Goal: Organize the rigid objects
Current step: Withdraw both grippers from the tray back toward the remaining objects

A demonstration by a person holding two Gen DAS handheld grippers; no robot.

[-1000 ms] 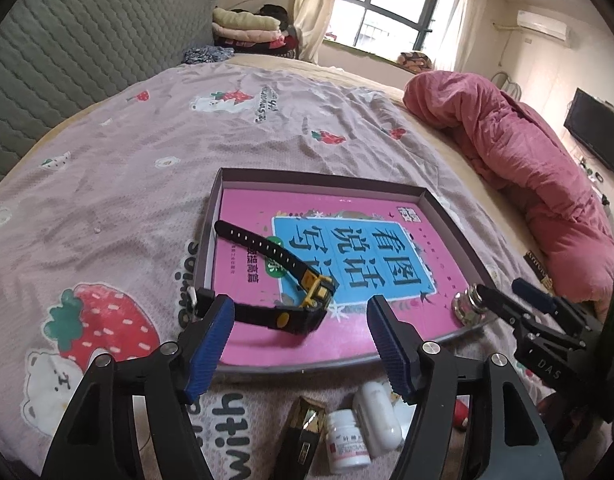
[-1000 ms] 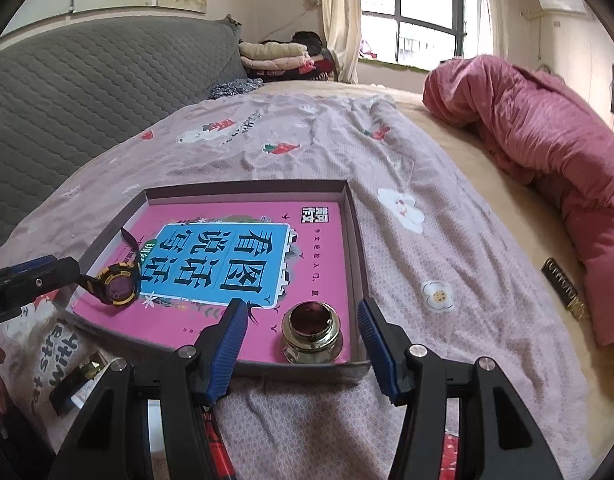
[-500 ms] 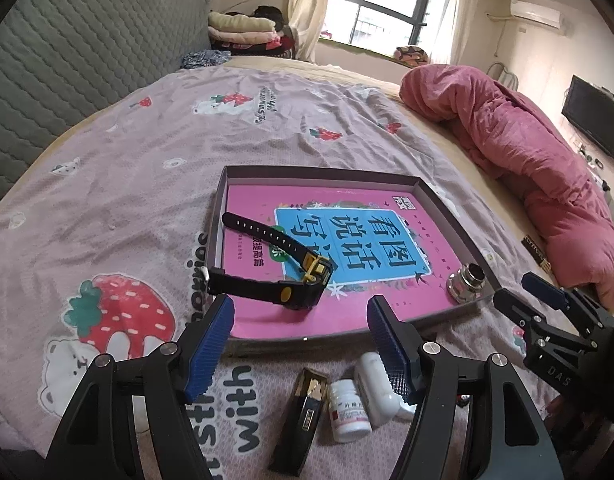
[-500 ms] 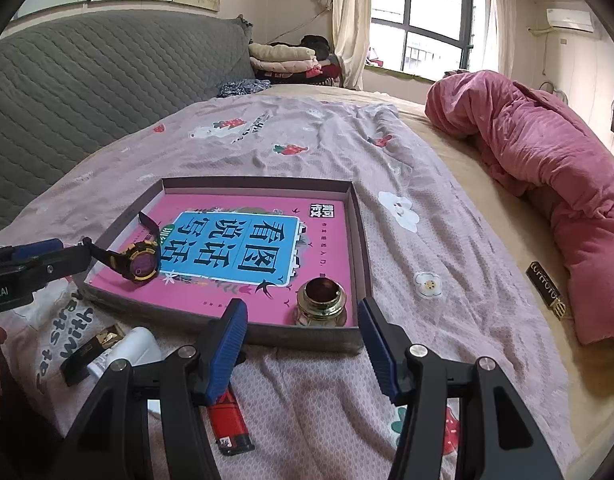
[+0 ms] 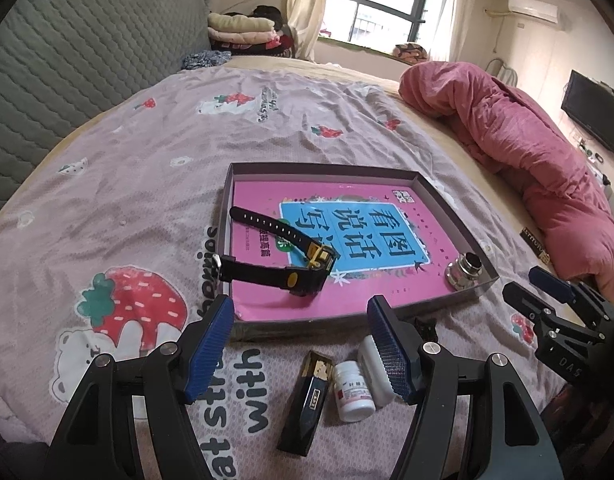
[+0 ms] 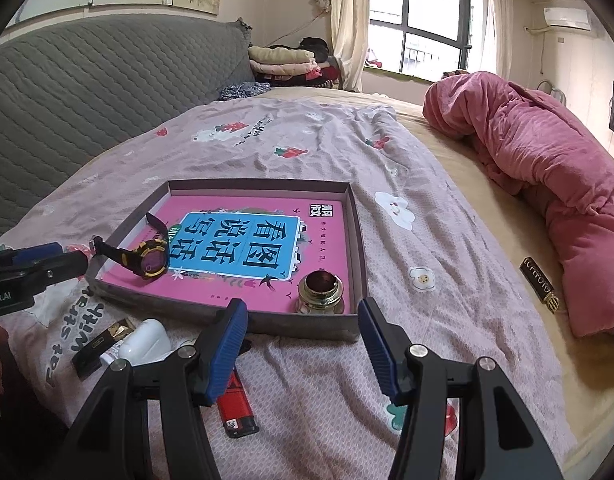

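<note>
Left claw point(image 5: 301, 342): spread, nothing between its blue pads; it hangs over the bed just short of the tray's near wall.
Right claw point(image 6: 303, 346): spread and empty too, before the tray's near right corner.
Under the left claw: a dark bar point(image 5: 309, 400), a white bottle point(image 5: 353, 390) and a white case point(image 5: 373, 368) lie side by side on the sheet, the bottle touching the case; all are outside the tray.
Under the right claw: a red lighter point(image 6: 237, 410) lies on the sheet, partly hidden by the left finger.
Tray point(image 5: 339, 170): shallow grey box with low upright walls, flat on the sheet; a pink book point(image 6: 323, 240) nearly fills its floor.
Watch point(image 5: 291, 256): in the tray's near left part, standing on its case edge, one strap end over the left wall.
Metal cap point(image 6: 321, 294): upright in the near right corner, just beside both walls.
Free floor in tray: the far half and the middle of the book are bare.
Sheet point(image 5: 107, 200): wide open stretch left of and beyond the tray.
Right of tray: a bare strip of sheet, then a dark tag point(image 6: 539, 284) near the pink quilt point(image 6: 547, 160), well apart from the tray.
Headboard point(image 6: 87, 80): grey, quilted, along the bed's far left edge.
</note>
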